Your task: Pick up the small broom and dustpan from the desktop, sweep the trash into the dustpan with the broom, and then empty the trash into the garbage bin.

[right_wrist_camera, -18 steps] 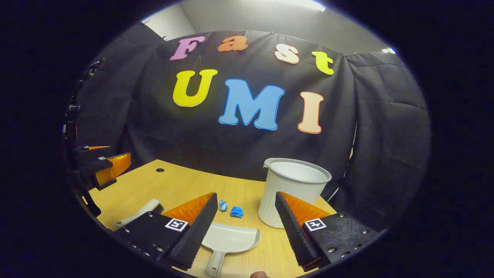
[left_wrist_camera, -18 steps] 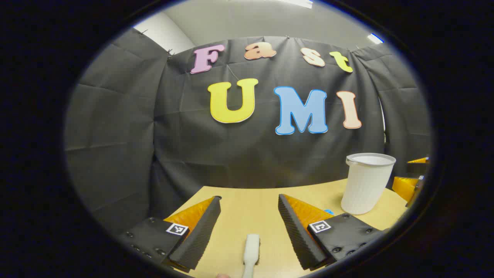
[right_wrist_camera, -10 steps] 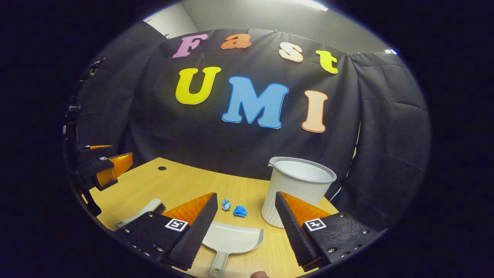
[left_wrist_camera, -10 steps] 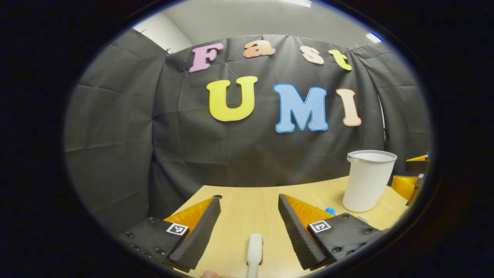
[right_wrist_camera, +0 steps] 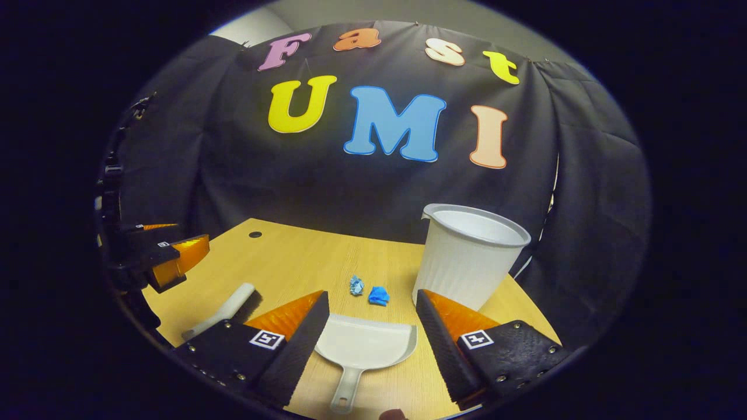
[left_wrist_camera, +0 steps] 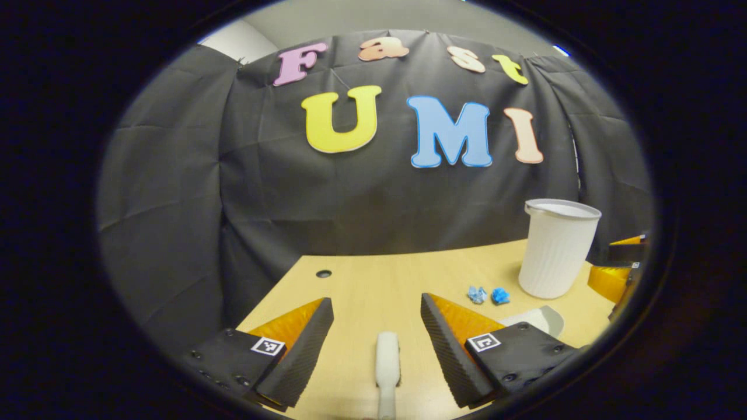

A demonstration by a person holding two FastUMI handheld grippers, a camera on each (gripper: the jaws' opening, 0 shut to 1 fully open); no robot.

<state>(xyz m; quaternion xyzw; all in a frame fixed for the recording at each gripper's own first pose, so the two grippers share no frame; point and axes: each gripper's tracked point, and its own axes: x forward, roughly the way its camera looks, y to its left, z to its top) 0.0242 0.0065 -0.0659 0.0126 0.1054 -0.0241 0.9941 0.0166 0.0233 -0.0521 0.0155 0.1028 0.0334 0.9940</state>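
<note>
- I hold the left hand-held gripper [left_wrist_camera: 376, 341] with its jaws spread wide and nothing between them. The broom [left_wrist_camera: 387, 364] lies flat on the worktop [left_wrist_camera: 373, 286] between the two fingers, handle toward the near edge. Risk: if I close before I descend far enough, the fingers meet above the handle and miss it.
- I hold the right hand-held gripper [right_wrist_camera: 372, 341] equally wide and empty. The dustpan [right_wrist_camera: 365, 350] lies flat between its fingers, pan mouth toward the far edge, thin handle toward the near edge. Risk: the handle is narrow and lies low on the worktop; an off-centre closure probably pushes it sideways instead of clamping it.
- Two blue paper scraps [right_wrist_camera: 368, 291] lie just beyond the dustpan mouth and close beside the garbage bin [right_wrist_camera: 470, 256], which stands upright near the far right edge. Risk: a sideways knock on the dustpan may scatter the scraps or drive them against the bin base, where the broom reaches poorly.
- The bin looks light. Risk: contact from the right gripper's outer finger during the pick-up may tip it.
- Both grippers work near each other. Risk: simultaneous descent may bring them into collision.
</note>
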